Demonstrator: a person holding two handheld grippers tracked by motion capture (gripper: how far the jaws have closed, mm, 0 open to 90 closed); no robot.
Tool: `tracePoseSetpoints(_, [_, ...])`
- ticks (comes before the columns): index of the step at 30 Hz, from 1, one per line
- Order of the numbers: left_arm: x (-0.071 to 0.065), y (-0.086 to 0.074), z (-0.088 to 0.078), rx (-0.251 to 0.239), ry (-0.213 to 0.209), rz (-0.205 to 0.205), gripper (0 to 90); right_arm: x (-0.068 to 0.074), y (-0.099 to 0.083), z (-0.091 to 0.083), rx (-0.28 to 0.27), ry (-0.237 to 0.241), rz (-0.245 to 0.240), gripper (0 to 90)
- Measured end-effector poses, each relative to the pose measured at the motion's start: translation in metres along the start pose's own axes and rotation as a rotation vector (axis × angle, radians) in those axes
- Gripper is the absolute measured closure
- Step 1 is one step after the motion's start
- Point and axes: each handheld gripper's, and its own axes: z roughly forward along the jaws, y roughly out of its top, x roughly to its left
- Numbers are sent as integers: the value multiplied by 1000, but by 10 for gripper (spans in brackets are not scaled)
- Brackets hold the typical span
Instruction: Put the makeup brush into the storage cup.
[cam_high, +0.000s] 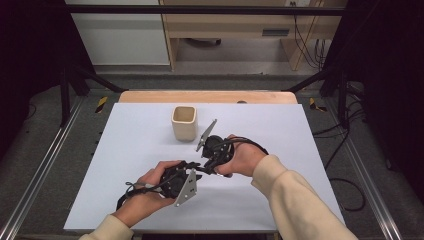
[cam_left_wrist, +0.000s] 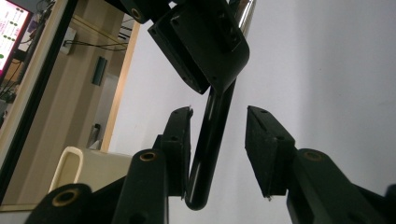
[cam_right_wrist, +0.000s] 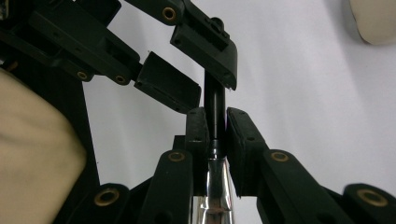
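High view, left to right: left gripper (cam_high: 196, 172) low on the white table (cam_high: 125, 165), jaws parted, aimed at right gripper (cam_high: 207, 162); beige cup (cam_high: 184, 122) standing upright behind both, well apart. Left gripper view: black rod (cam_left_wrist: 210, 140) between parted pads, against the left one, clear of the right one. Right gripper view: right jaws clenched on the rod (cam_right_wrist: 214, 105) where black meets chrome

Black rod (cam_left_wrist: 210, 140) with chrome end — cream cup (cam_high: 184, 122) — pale lilac-white table (cam_high: 280, 200)
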Motion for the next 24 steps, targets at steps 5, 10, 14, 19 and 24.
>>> tracePoseSetpoints(5, [0,1,0,1,-9,30,655,0,1,0,-1,3,-6,793])
tracePoseSetpoints(10, [-1,1,1,-7,-5,28,686,0,0,1,3,4,-8,793])
tracePoseSetpoints(14, [-1,1,1,-1,-5,52,705,2,1,1,4,8,-9,794])
tracePoseSetpoints(19, [-1,0,0,-4,-4,53,731,3,2,2,8,16,-14,793])
tracePoseSetpoints(24, [-1,-1,0,-3,-9,56,747,3,2,2,5,19,-14,793])
